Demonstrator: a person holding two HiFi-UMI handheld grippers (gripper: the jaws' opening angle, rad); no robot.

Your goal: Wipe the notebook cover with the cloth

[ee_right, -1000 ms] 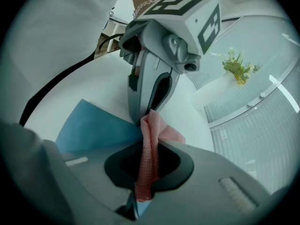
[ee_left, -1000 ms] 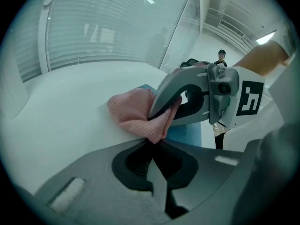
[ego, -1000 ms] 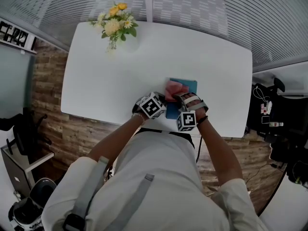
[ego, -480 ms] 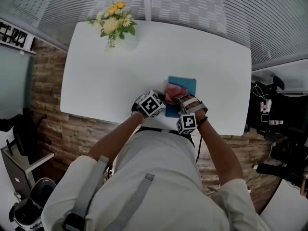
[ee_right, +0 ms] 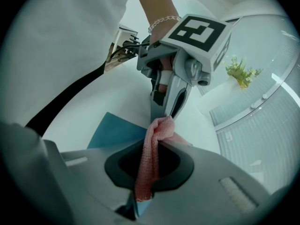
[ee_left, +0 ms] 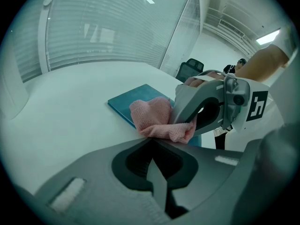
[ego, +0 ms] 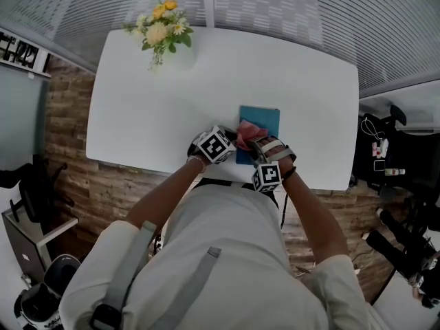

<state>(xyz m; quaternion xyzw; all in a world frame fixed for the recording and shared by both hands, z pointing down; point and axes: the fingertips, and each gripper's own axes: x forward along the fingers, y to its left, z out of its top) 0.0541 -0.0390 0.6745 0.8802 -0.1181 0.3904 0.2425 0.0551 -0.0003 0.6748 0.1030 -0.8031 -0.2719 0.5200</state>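
A blue notebook [ego: 265, 119] lies flat on the white table [ego: 206, 81] near its front edge. A pink cloth [ego: 250, 130] is bunched on the notebook's near part. My right gripper [ego: 256, 143] is shut on the cloth [ee_right: 149, 158], which runs between its jaws. My left gripper [ego: 234, 138] comes in from the left, jaws together, and the cloth [ee_left: 157, 118] narrows right into its tips [ee_left: 152, 139]. Seen in the right gripper view, the left gripper [ee_right: 168, 116] meets the cloth's raised end. The notebook [ee_left: 136, 100] stretches out beyond the cloth.
A vase of yellow flowers [ego: 160, 34] stands at the table's far left corner. The table's front edge [ego: 206, 172] is just under both hands, with a brick-look floor below. Dark equipment [ego: 385, 157] stands off the table's right end.
Both grippers and the cloth stay almost where they were on the notebook's near part. The cloth is drawn a little closer toward the front edge.
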